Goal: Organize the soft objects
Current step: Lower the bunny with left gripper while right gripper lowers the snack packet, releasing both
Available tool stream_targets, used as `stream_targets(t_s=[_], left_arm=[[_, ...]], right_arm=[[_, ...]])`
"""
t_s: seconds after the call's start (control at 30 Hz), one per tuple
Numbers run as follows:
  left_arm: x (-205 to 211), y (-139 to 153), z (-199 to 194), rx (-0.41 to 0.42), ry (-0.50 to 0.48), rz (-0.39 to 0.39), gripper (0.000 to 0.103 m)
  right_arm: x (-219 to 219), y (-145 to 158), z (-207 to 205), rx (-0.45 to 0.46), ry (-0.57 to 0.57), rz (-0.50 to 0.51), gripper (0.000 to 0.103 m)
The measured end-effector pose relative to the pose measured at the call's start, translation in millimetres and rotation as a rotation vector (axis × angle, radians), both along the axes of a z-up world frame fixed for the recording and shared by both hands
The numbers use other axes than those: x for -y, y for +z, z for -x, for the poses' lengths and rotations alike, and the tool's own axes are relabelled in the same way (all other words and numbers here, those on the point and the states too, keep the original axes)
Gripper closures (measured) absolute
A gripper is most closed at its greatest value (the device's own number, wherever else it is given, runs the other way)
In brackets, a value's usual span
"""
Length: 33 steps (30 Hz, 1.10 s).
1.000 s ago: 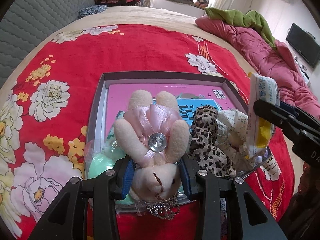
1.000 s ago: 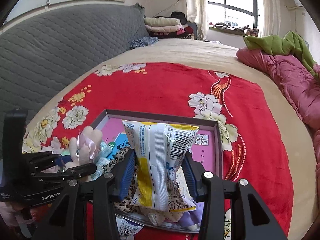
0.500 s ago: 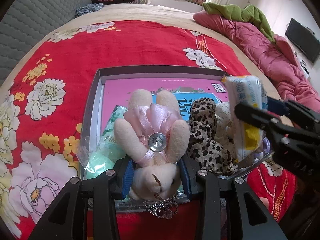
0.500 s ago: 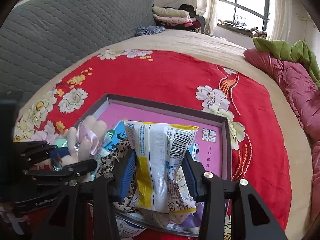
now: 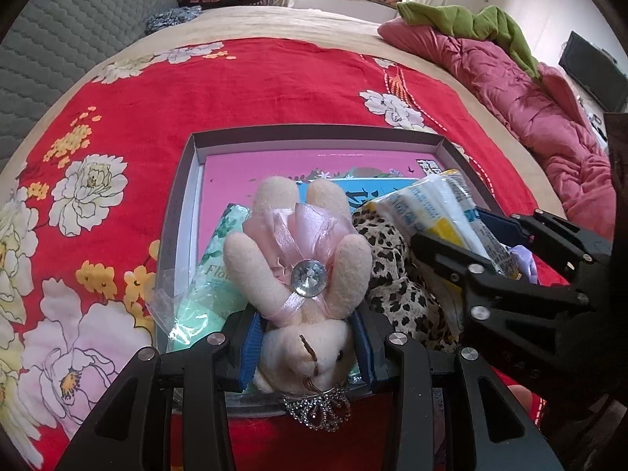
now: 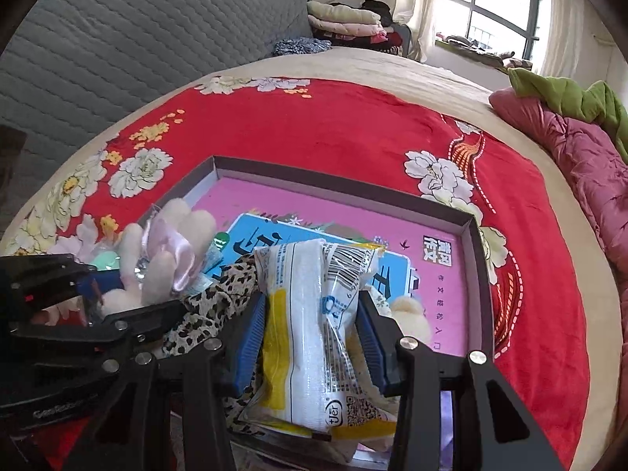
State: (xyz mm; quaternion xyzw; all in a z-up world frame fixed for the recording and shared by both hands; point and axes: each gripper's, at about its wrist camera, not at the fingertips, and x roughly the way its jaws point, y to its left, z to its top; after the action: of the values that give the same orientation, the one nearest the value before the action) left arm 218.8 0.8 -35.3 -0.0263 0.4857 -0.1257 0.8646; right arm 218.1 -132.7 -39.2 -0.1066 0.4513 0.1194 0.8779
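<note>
Right tool (image 6: pixel 310 337), pinching tissue pack (image 6: pixel 314 337), now lower over box (image 6: pixel 477 259). Left tool (image 5: pixel 310 345) pinches bunny (image 5: pixel 302 271). Both ready to drop in.

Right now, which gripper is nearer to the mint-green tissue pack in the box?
Left. The left gripper, clamping the plush bunny, hangs right beside the mint-green tissue pack. The right gripper, clamping the white packet, is across the leopard-print plush.

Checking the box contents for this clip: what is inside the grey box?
Inside the grey box lie a pink book, a green tissue pack and a leopard-print plush. The held bunny and wrapped packet cover whatever lies beneath.
</note>
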Motion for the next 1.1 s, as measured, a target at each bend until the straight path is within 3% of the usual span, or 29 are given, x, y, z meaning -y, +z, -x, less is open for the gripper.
stream_targets(t_s=[0.53,0.87,1.1], left_arm=[[-0.2,-0.2,0.4,-0.002,-0.002,0.0,0.06],[3.7,-0.5,4.0,-0.005,-0.008,-0.005,0.056],[3.8,1.4,6.0,-0.014,-0.016,0.004,0.052]], right_arm=[[1.6,-6.5,0.0,-0.019,-0.018,0.025,0.057],[3.5,4.0,6.2,0.011,-0.013,0.064,0.046],[7.3,9.2,8.1,0.022,-0.021,0.087,0.045]])
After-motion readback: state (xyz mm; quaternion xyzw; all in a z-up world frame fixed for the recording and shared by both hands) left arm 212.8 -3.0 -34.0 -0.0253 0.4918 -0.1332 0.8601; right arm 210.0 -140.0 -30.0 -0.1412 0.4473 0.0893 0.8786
